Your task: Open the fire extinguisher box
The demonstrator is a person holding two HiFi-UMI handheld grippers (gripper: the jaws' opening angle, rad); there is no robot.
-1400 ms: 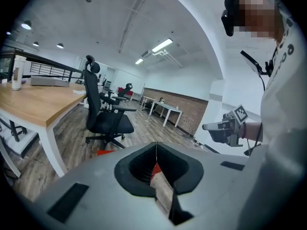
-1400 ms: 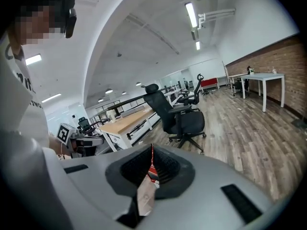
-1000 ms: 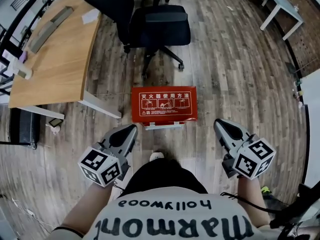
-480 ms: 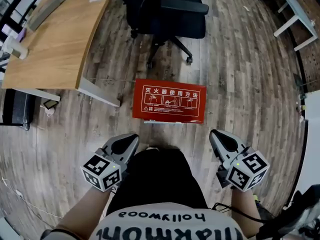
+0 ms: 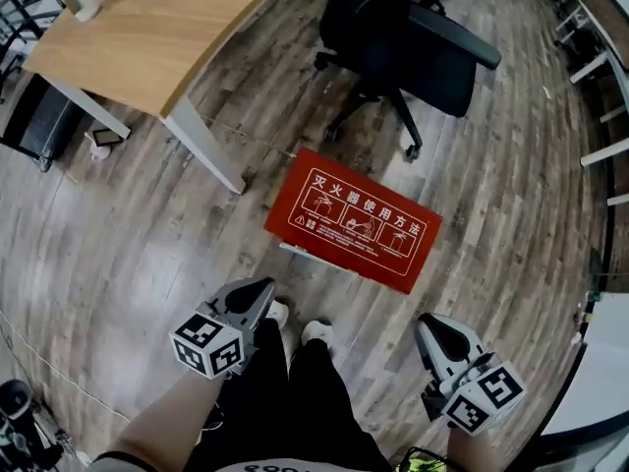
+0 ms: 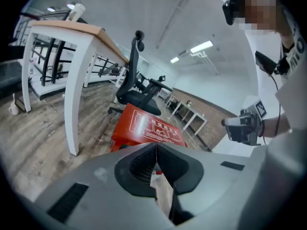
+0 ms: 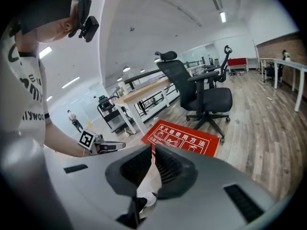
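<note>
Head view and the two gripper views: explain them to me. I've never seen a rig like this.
No robot here: a person stands on a wooden floor holding a hand-held gripper in each hand. The head view looks down from the person's head on the left hand-held gripper and the right hand-held gripper. The other two pictures come from cameras riding on each one, looking along its jaws. Both pairs of jaws are closed and hold nothing. On the floor lies a red fire extinguisher box, closed, near a desk and an office chair.
</note>
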